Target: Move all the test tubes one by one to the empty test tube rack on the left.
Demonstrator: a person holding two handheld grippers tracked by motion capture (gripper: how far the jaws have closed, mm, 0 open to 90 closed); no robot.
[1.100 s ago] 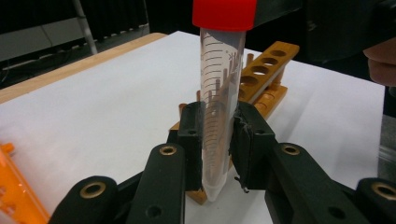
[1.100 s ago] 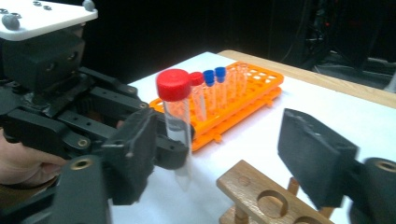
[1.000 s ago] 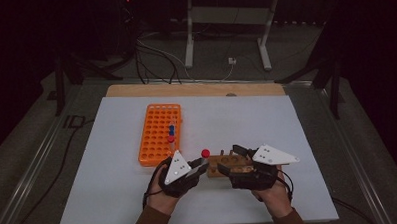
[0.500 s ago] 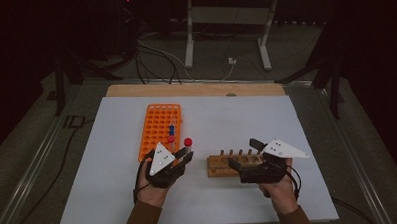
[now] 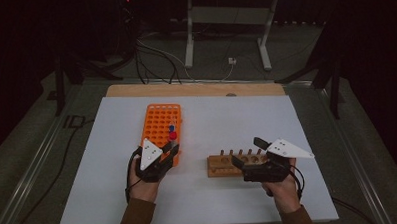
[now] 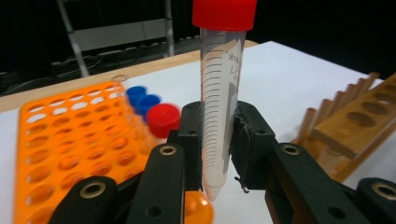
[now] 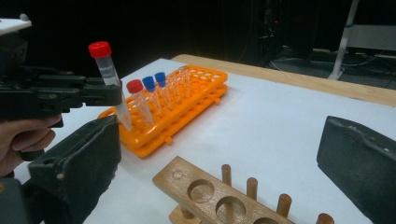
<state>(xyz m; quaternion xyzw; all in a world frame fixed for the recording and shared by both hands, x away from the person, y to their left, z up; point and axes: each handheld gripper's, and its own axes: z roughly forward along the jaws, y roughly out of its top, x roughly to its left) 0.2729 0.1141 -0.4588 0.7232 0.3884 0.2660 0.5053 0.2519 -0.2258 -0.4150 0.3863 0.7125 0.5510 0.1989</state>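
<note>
A clear graduated tube with a red cap [image 6: 219,93] is being pinched upright in the left claw [image 6: 219,140], its two black jaws being pressed against the tube's lower half while the pointed tip is left showing just below them. In the right gripper view the same tube [image 7: 108,70] is being held slightly tilted at the near end of the orange rack [image 7: 187,100], with its tip just over the rack's near edge; whether a hole is being entered cannot be told. In the high view the left claw [image 5: 171,149] is being held over the near end of the orange rack [image 5: 156,118], which is lying on the white bench [image 5: 114,195].

Three capped tubes are being carried by the rack: one red-capped tube [image 7: 139,107] nearest the held tube, and two blue-capped tubes [image 7: 155,91] just behind it. An uncapped clear tube, blurred, is also being shown standing farther along the rack in the left gripper view.

The right claw [image 5: 245,155] is being kept spread, its two padded jaws being shown well apart in the right gripper view with nothing between them. It is being held at the right end of the wooden rack [image 5: 233,163], which is lying to the right of the orange rack and apart from it. Round holes and upright pegs are being shown along the wooden rack [image 7: 219,196].
</note>
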